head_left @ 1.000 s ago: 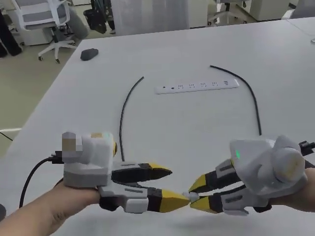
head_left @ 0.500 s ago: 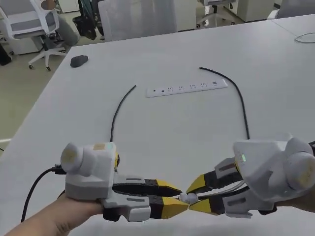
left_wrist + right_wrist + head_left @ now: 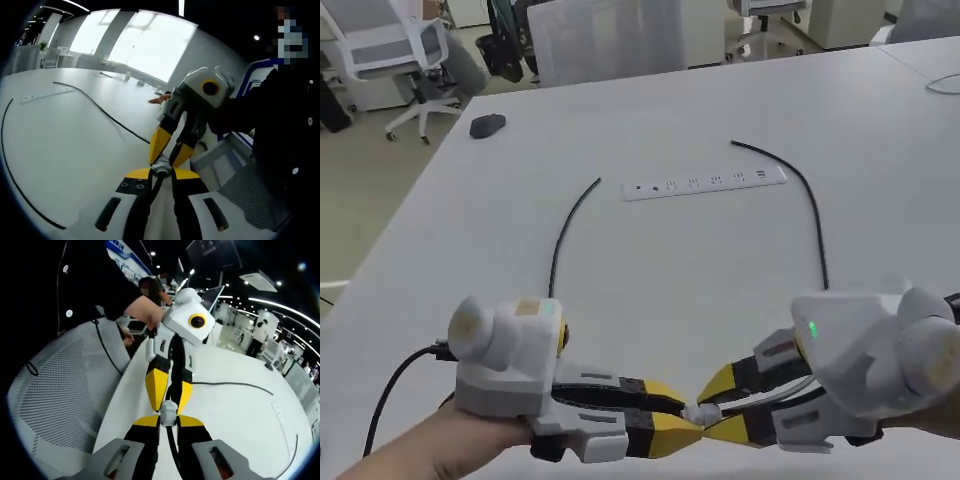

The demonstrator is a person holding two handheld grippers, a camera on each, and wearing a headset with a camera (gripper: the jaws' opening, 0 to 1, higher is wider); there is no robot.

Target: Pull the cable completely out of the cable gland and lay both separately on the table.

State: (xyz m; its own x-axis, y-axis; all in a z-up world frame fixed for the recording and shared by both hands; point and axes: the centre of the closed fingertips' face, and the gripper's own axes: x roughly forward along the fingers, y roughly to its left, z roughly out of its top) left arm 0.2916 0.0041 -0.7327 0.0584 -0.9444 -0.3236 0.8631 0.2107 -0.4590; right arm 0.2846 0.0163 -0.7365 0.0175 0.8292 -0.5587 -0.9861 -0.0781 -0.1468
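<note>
**Student:** Fig. 1, head view. What sits where the two tools meet?

**Tutor:** (a) The cable gland (image 3: 701, 412), small and white, held over the near part of the white table (image 3: 670, 290). The left gripper (image 3: 687, 416) meets it from one side and the right gripper (image 3: 714, 412) from the other. Each pair of yellow-tipped jaws is brought together on the gland, tip facing tip. Which part of the gland each pad presses cannot be told.

**Student:** And the cable?

**Tutor:** (b) In the right gripper view, the black cable (image 3: 171, 440) leaves the gland and runs back between that gripper's own jaws. (c) Two black lengths lie flat on the table. The right-hand run (image 3: 815, 215) curves from near one end of the power strip toward the right gripper. The left-hand run (image 3: 560, 235) bends from near the other end toward the left gripper. Whether they form one length through the gland cannot be told.

**Student:** Any lettering to read?

**Tutor:** (d) The white power strip (image 3: 705, 183) carries small marks beside its sockets, too small to read. In the left gripper view a blue-framed sign (image 3: 257, 80) bears writing, blurred. A green lamp (image 3: 812, 329) glows on the right gripper's housing. (e) A dark mouse (image 3: 487, 125) lies near the table's far left corner, and an office chair (image 3: 380, 45) stands beyond it.
</note>
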